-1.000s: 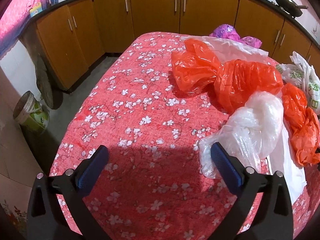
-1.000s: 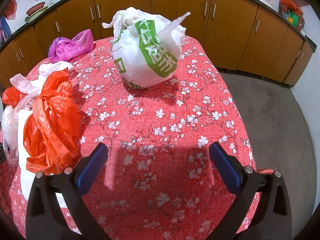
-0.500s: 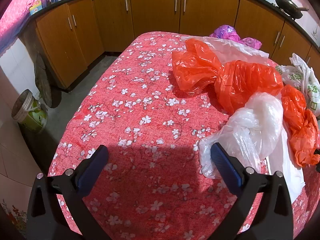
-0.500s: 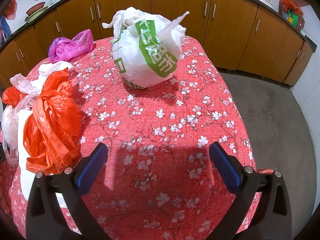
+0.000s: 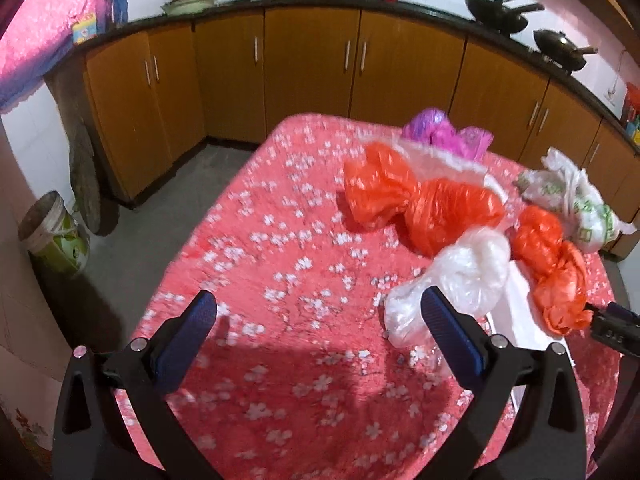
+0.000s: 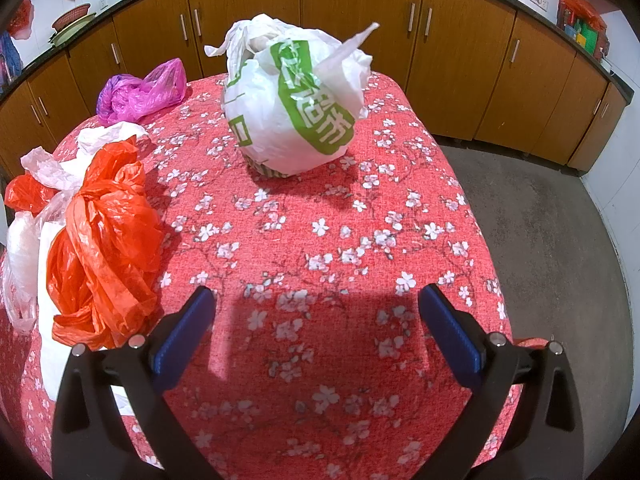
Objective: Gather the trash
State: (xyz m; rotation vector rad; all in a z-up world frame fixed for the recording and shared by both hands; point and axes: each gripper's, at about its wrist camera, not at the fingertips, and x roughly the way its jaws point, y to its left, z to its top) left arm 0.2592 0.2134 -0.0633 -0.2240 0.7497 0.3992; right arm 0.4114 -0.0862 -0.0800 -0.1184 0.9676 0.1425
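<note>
Crumpled plastic bags lie on a red flowered tablecloth. In the left wrist view an orange bag, a clear white bag, a second orange bag, a purple bag and a white-green bag lie to the right. My left gripper is open and empty, its right finger close to the clear white bag. In the right wrist view the white-green bag stands ahead and an orange bag lies left. My right gripper is open and empty above the cloth.
Brown kitchen cabinets run behind the table. A bucket stands on the floor at the left. Pans sit on the counter. Grey floor lies right of the table. A flat white sheet lies under the bags.
The left gripper has risen and pulled back, so the cabinets and counter show more. The right gripper has not moved.
</note>
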